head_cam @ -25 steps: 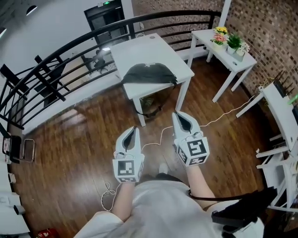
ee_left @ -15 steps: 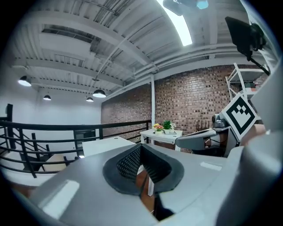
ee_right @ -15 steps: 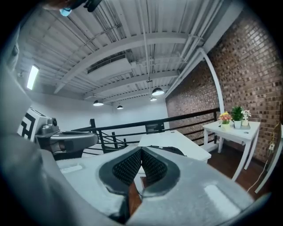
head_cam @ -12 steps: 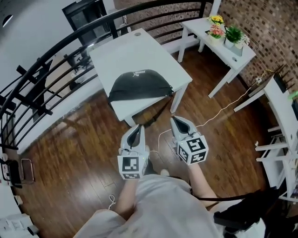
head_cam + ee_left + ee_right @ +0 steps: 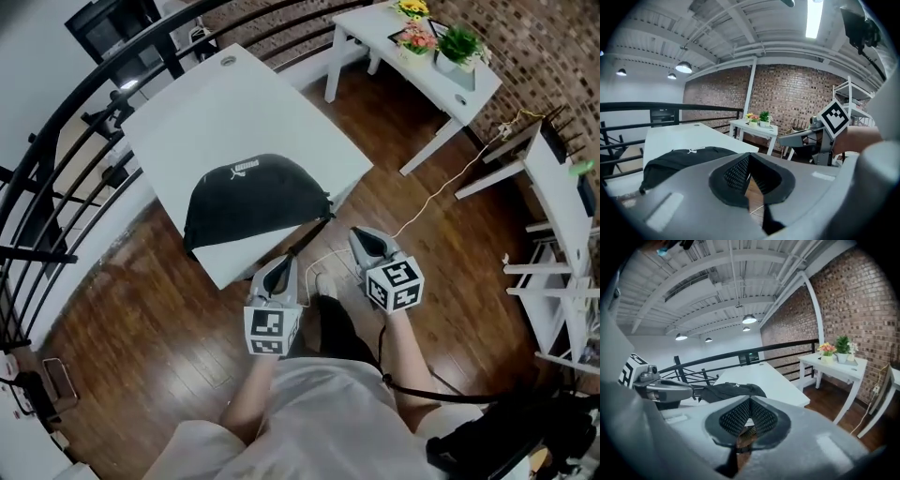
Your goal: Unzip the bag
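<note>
Bag (image 5: 253, 197) on table (image 5: 234, 103); ceiling lamps (image 5: 684, 67) only in gripper views.

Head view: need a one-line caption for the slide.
Left gripper and right gripper, both shut and empty, held short of the black bag lying untouched on the white table.

white bench (image 5: 234, 103): upper centre-left | side bench (image 5: 375, 23) with potted plants (image 5: 457, 44): top right | black railing (image 5: 670, 107): left | white cable (image 5: 441, 187) on wood floor (image 5: 141, 309): right of centre
</note>
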`<state>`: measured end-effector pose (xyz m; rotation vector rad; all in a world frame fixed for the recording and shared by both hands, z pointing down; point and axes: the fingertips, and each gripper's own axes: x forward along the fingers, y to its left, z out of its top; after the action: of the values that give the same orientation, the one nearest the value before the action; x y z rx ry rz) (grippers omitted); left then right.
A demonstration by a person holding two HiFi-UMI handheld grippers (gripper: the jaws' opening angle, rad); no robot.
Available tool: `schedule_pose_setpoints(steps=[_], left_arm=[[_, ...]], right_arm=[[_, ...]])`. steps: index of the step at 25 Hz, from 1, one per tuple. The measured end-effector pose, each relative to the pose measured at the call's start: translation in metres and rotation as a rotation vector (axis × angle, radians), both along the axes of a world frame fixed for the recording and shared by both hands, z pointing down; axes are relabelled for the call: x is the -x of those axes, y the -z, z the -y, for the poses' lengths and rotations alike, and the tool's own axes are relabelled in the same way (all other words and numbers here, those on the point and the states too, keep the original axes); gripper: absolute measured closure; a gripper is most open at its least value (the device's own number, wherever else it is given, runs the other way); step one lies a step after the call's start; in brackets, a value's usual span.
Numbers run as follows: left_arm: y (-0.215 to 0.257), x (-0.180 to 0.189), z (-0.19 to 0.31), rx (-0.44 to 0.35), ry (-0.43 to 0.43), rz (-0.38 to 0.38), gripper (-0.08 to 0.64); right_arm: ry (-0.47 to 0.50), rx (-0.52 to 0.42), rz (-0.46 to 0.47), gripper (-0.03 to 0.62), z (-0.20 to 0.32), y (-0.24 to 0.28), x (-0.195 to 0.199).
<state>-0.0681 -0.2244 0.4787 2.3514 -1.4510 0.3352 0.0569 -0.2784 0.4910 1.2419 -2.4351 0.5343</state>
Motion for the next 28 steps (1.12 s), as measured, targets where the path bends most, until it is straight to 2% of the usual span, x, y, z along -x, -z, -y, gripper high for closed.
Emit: schedule_pose_setpoints(steps=[1,2,3,6,8,11,13,17,19,21,24,28], left_arm=[[-0.011,-0.005,0.008,0.021,0.001,0.001,0.543],[-0.021,-0.009,0.016,0.039,0.004,0.003,0.543],[-0.031,-0.013,0.024,0.056,0.009,0.001,0.543],[-0.06,-0.031,0.045,0.12,0.016,-0.036,0.543],[-0.081,-0.043,0.055,0.169,0.023,-0.074,0.543],[-0.109,-0.056,0.062,0.239,0.025,-0.111,0.543],[-0.122,-0.063,0.064,0.275,0.019,-0.124,0.543],[-0.139,-0.075,0.066,0.333,0.022,-0.191,0.543],[-0.144,-0.083,0.069,0.355,0.031,-0.244,0.534],[-0.147,-0.092,0.073,0.38,0.047,-0.318,0.432],[-0.144,-0.098,0.087,0.395,0.128,-0.46,0.327],[-0.132,-0.093,0.111,0.377,0.281,-0.656,0.293]], right_arm=[[0.034,0.018,0.005,0.597,0.014,-0.011,-0.001],[0.07,0.039,0.006,0.52,0.029,-0.023,-0.002],[0.11,0.058,0.0,0.471,0.045,-0.035,-0.002],[0.258,0.097,-0.012,0.463,0.087,-0.065,0.008],[0.394,0.123,0.007,0.46,0.102,-0.08,0.022],[0.585,0.175,-0.02,0.457,0.102,-0.105,0.037],[0.673,0.209,-0.054,0.451,0.099,-0.122,0.046],[0.783,0.255,-0.056,0.46,0.099,-0.139,0.058],[0.834,0.311,-0.032,0.521,0.096,-0.138,0.058],[0.85,0.394,-0.006,0.558,0.093,-0.135,0.059],[0.836,0.502,0.049,0.569,0.094,-0.122,0.062],[0.832,0.593,0.082,0.569,0.093,-0.104,0.068]])
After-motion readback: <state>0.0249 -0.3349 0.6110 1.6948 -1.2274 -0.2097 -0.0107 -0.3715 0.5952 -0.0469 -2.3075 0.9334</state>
